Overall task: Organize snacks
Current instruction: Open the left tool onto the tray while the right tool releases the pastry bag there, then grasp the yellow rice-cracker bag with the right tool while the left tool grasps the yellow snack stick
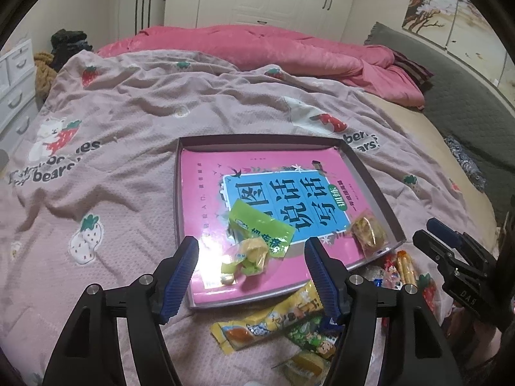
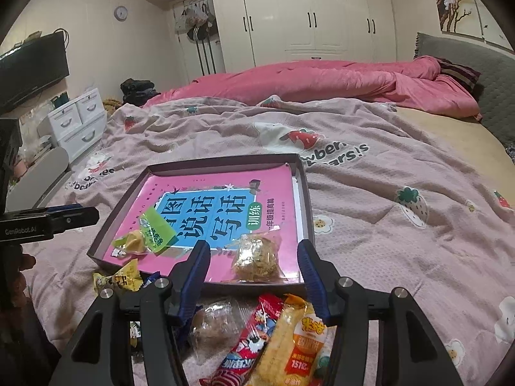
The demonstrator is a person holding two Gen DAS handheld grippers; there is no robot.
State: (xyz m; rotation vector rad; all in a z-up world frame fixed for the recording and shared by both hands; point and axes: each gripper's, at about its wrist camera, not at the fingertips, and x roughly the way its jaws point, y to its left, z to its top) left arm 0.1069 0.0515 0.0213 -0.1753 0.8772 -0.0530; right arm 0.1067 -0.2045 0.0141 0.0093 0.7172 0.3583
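Both the left tongs (image 1: 251,268) and right tongs (image 2: 252,267) hang spread and empty above the shallow tray (image 1: 370,180) on the bed. Inside the tray lie a green packet (image 1: 260,225) and a clear-wrapped cake (image 2: 257,257); more snacks (image 2: 280,337) lie just beside its near edge.

Bedspread (image 1: 135,122) is dusty pink with strawberries and white bears. The dark brown tray (image 2: 302,173) holds a hot pink book (image 2: 199,189) with a blue title panel. Green wrapper (image 1: 257,228), yellow-orange one (image 2: 289,344), red-and-white one (image 2: 254,337). Comforter (image 2: 322,83) behind is salmon pink.
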